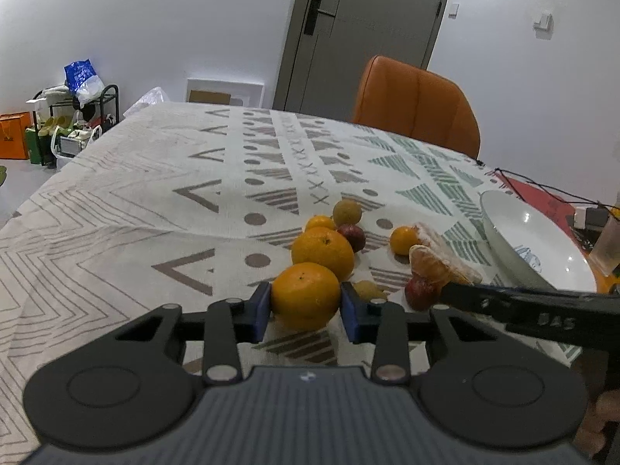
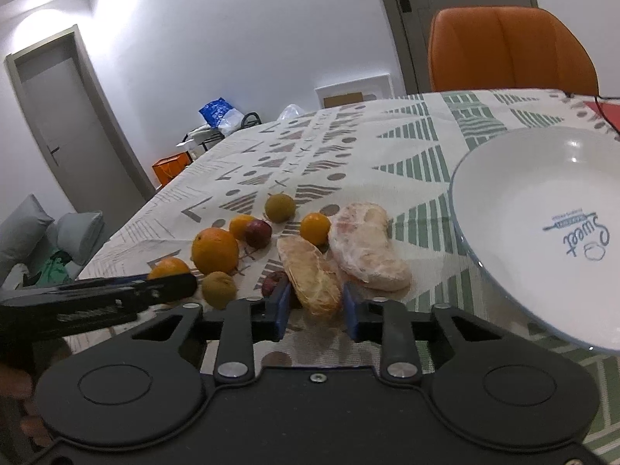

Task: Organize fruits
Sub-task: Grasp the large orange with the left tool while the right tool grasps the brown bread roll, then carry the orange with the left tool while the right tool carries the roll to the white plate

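Note:
My left gripper (image 1: 305,312) is shut on a round orange (image 1: 304,290), its blue pads pressing both sides. Behind it on the patterned tablecloth (image 1: 155,193) lie a larger orange (image 1: 322,252), two small oranges (image 1: 403,240), a dark red fruit (image 1: 352,237) and a yellow-green fruit (image 1: 347,213). My right gripper (image 2: 316,308) is shut on a peeled citrus wedge (image 2: 312,275). A paler wrapped wedge (image 2: 366,246) lies just right of it. A white bowl (image 2: 503,178) stands empty at the right. The left gripper's finger (image 2: 116,294) reaches in from the left.
An orange chair (image 2: 507,50) stands at the table's far edge. A small brownish fruit (image 2: 219,288) and a red fruit (image 2: 271,285) lie close to my right gripper. A glass (image 1: 610,248) and cables sit beyond the bowl.

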